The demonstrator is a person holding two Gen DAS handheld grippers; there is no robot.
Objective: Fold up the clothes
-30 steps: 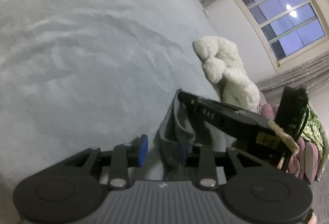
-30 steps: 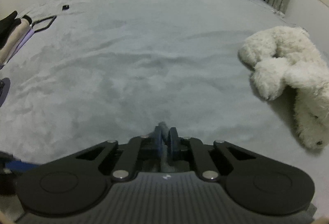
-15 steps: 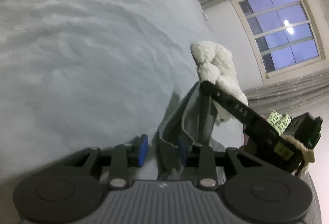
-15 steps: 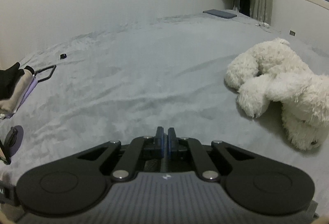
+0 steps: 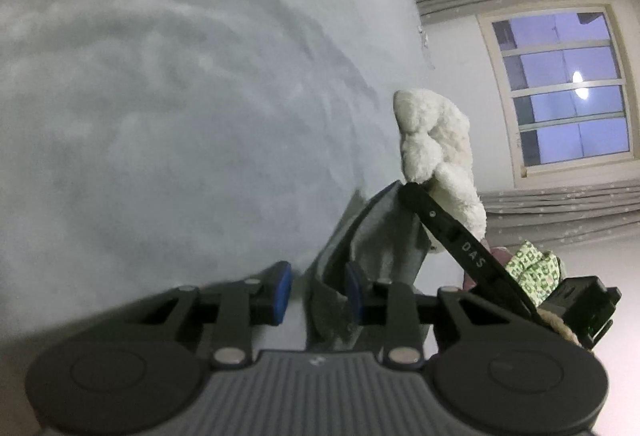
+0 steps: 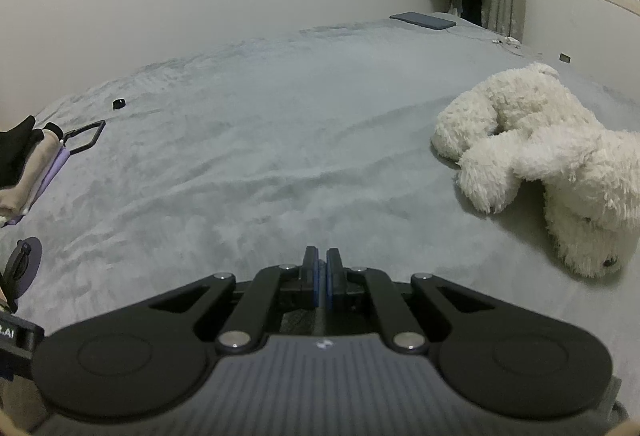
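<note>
1 grey garment (image 5: 376,236) between left gripper (image 5: 318,286) fingers

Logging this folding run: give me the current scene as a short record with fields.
surface: grey bedspread, wrinkled
garment: grey cloth, lifted off the bed
left gripper: open, cloth hangs against its right pad only
right gripper: shut; its tip pinches the cloth's upper edge, as the left wrist view shows
plush toy: white, lying on the bed at right
folded pile: at the bed's left edge
fold status: not yet begun
</note>
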